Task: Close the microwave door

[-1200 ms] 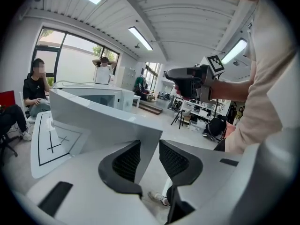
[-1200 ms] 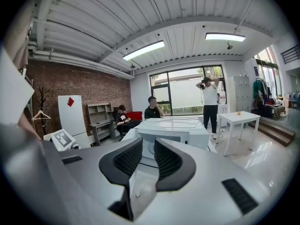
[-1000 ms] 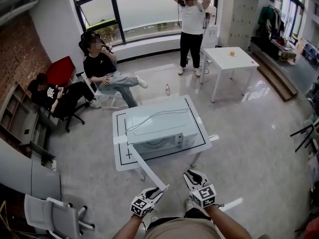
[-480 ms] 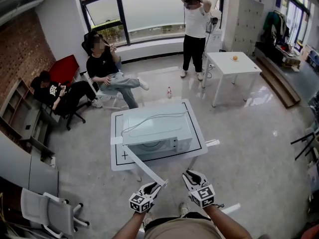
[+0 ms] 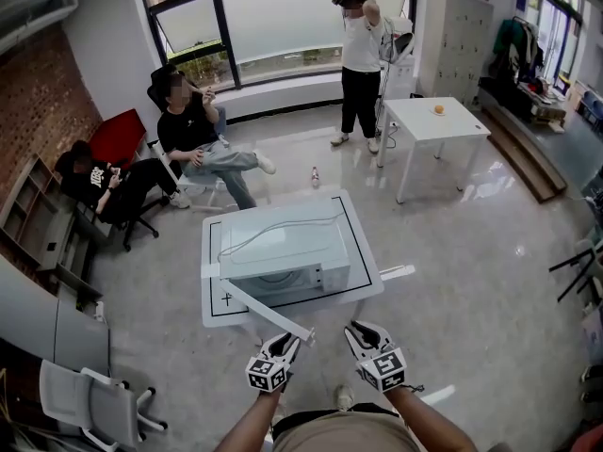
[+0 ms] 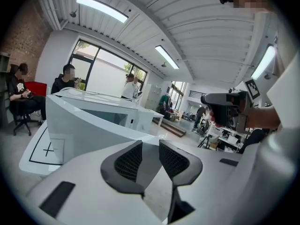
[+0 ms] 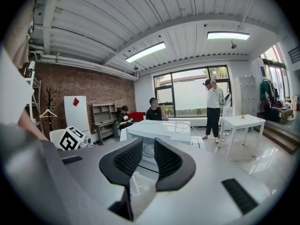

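Note:
A white microwave [image 5: 283, 243] stands on a small white table [image 5: 212, 309] in the middle of the head view. Its door [image 5: 268, 313] hangs open, hinged at the front left corner and slanting toward me. My left gripper [image 5: 287, 341] is at the door's free end, open with only floor showing between its fingers; whether it touches the door I cannot tell. In the left gripper view the door [image 6: 89, 130] fills the space left of the gripper [image 6: 150, 146]. My right gripper [image 5: 361, 331] hangs open and empty to the right. The right gripper view looks past the gripper [image 7: 148, 146] at the microwave [image 7: 161, 128].
Two people sit on chairs [image 5: 188, 135] at the back left, and one stands by the window [image 5: 360, 50]. A second white table [image 5: 433, 121] stands at the back right. An office chair [image 5: 89, 398] is at my lower left, with shelves [image 5: 38, 224] along the left wall.
The door has swung a little toward the microwave's front. My left gripper has moved right and forward along with the door's free end. The right gripper has edged forward.

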Action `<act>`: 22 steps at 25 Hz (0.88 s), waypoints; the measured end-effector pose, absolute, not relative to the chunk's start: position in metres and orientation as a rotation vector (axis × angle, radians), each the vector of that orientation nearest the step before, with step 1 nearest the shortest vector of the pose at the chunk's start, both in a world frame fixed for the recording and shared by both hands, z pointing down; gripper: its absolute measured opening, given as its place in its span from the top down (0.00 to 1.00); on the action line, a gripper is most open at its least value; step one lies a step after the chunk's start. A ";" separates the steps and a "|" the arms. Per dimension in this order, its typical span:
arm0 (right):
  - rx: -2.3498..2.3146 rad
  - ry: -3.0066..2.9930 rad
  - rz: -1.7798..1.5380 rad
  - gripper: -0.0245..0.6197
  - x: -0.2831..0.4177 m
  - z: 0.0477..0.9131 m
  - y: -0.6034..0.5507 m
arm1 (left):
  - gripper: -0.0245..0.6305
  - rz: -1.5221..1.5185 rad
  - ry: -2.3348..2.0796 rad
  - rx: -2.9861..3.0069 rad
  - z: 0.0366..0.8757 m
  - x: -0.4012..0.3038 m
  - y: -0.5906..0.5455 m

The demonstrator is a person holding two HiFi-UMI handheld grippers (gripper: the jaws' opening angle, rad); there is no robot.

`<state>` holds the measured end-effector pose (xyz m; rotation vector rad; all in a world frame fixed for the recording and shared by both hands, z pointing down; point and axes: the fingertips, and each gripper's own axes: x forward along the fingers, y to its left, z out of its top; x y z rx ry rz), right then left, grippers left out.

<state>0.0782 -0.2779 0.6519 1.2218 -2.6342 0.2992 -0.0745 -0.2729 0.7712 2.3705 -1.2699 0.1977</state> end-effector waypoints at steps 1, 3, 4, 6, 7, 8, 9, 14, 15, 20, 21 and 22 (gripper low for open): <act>1.222 -2.635 0.300 0.83 0.080 0.651 -0.280 | 0.78 0.205 -1.288 2.363 0.771 -0.073 -0.278; 1.218 -2.637 0.295 0.84 0.085 0.651 -0.282 | 0.78 0.215 -1.322 2.350 0.772 -0.072 -0.287; 1.216 -2.638 0.293 0.84 0.086 0.651 -0.284 | 0.78 0.218 -1.336 2.345 0.772 -0.071 -0.291; 1.212 -2.641 0.295 0.84 0.090 0.652 -0.286 | 0.78 0.222 -1.353 2.339 0.772 -0.070 -0.299; 1.211 -2.641 0.297 0.84 0.092 0.653 -0.287 | 0.78 0.227 -1.360 2.338 0.771 -0.069 -0.303; 1.210 -2.638 0.298 0.84 0.095 0.654 -0.288 | 0.78 0.233 -1.365 2.339 0.770 -0.067 -0.306; 1.212 -2.635 0.298 0.84 0.098 0.655 -0.289 | 0.78 0.239 -1.369 2.338 0.769 -0.066 -0.309; 1.223 -2.613 0.302 0.84 0.113 0.661 -0.298 | 0.78 0.306 -1.418 2.341 0.767 -0.058 -0.322; 1.224 -2.612 0.306 0.85 0.116 0.662 -0.299 | 0.78 0.337 -1.435 2.350 0.768 -0.056 -0.324; 1.212 -2.623 0.325 0.85 0.125 0.665 -0.304 | 0.76 0.470 -1.513 2.406 0.764 -0.046 -0.334; 1.213 -2.624 0.324 0.85 0.127 0.665 -0.306 | 0.76 0.504 -1.519 2.426 0.761 -0.044 -0.337; 1.215 -2.625 0.324 0.85 0.129 0.665 -0.307 | 0.76 0.548 -1.523 2.449 0.760 -0.042 -0.339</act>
